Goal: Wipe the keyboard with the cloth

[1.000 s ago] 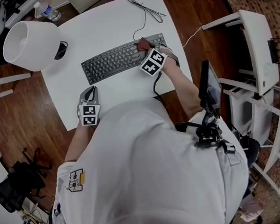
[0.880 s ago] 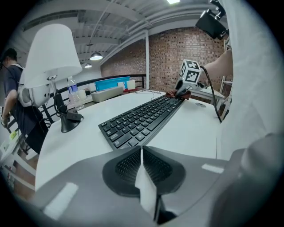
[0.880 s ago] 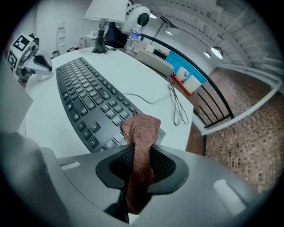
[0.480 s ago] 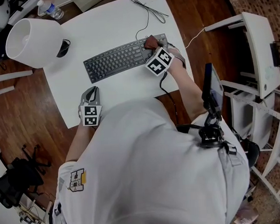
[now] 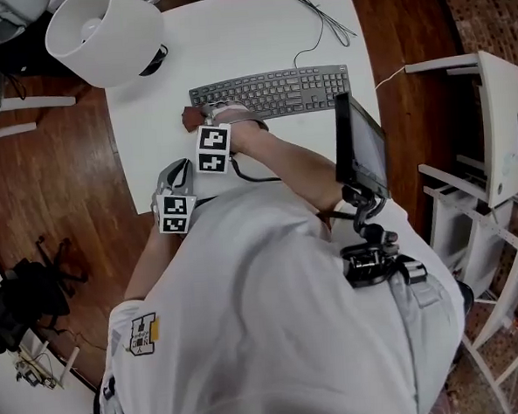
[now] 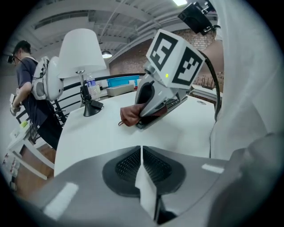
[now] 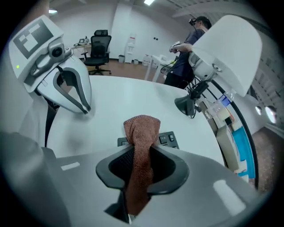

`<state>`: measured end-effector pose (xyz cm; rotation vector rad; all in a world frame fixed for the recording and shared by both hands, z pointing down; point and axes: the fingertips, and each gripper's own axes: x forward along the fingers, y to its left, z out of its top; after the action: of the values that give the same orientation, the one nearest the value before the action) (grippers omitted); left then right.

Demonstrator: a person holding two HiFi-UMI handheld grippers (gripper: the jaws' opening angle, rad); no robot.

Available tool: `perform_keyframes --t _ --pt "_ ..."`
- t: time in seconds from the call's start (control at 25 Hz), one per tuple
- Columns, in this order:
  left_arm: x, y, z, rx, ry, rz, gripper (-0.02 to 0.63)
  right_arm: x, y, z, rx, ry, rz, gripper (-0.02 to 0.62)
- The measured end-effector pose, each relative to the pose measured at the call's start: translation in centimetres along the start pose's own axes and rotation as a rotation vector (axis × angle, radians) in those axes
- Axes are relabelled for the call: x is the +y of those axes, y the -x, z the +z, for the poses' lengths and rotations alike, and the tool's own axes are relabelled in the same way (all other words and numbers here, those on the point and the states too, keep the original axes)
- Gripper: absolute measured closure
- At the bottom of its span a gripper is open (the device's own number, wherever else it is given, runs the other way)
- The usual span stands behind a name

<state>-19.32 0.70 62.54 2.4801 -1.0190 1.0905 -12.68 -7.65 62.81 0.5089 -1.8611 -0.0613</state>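
our right gripper (image 7: pixel 142 156) pinches the cloth (image 7: pixel 142 128) at the keyboard's (image 5: pixel 278 92) end; our left gripper (image 6: pixel 141 153) is closed, empty.

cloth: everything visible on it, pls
The cloth is reddish-brown with a terry-like weave, bunched into a narrow strip. The right gripper is shut on it, pinching its middle, and a rounded end sticks out past the jaws. In the head view that end sits at the left end of the keyboard, over the white table. Whether it presses on keys isn't clear.
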Motion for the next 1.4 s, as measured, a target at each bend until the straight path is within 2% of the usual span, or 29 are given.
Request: perform_keyframes --t 0.12,0.24,0.48,0.76,0.88,0.96,1.04,1.12,1.28,1.4 --pt "1.0 0.3 -0.6 0.010 -0.001 0.006 0.606 -0.3 -0.3 -1.0 0.017 -0.040 -0.002 0.505" --pt "0.9 -0.7 0.1 0.010 -0.018 -0.009 0.606 -1.9 0.8 -5.1 0.056 -0.125 -0.034 0.505" --pt "-0.6 -3.4 2.4 -0.007 -0.072 -0.070 0.606 -5.5 3.9 -17.8 0.190 -0.326 -0.149 0.505" --pt "-4.7 -5.9 6.1 -0.023 -0.126 -0.115 0.606 -8.2 10.7 -36.4 0.380 -0.609 -0.292 0.505" --pt "-5.4 -6.1 6.7 -0.026 -0.132 -0.116 0.606 -8.6 12.2 -40.1 0.434 -0.662 -0.322 0.505" --pt "-5.6 -5.9 6.5 -0.027 -0.130 -0.111 0.606 -8.6 12.6 -39.4 0.428 -0.649 -0.322 0.505" --pt "-5.5 -5.4 6.0 -0.026 -0.120 -0.100 0.606 -8.4 12.2 -36.0 0.379 -0.596 -0.308 0.505" --pt "-5.0 -4.7 5.1 -0.022 -0.104 -0.085 0.606 -7.8 11.0 -30.1 0.298 -0.507 -0.271 0.505" --pt "-3.1 -3.2 3.1 -0.018 -0.064 -0.061 0.606 -4.8 6.4 -15.2 0.121 -0.279 -0.149 0.505" --pt "-2.2 -1.9 1.9 -0.014 -0.044 -0.045 0.606 -1.8 3.3 -6.5 0.039 -0.099 -0.076 0.505"
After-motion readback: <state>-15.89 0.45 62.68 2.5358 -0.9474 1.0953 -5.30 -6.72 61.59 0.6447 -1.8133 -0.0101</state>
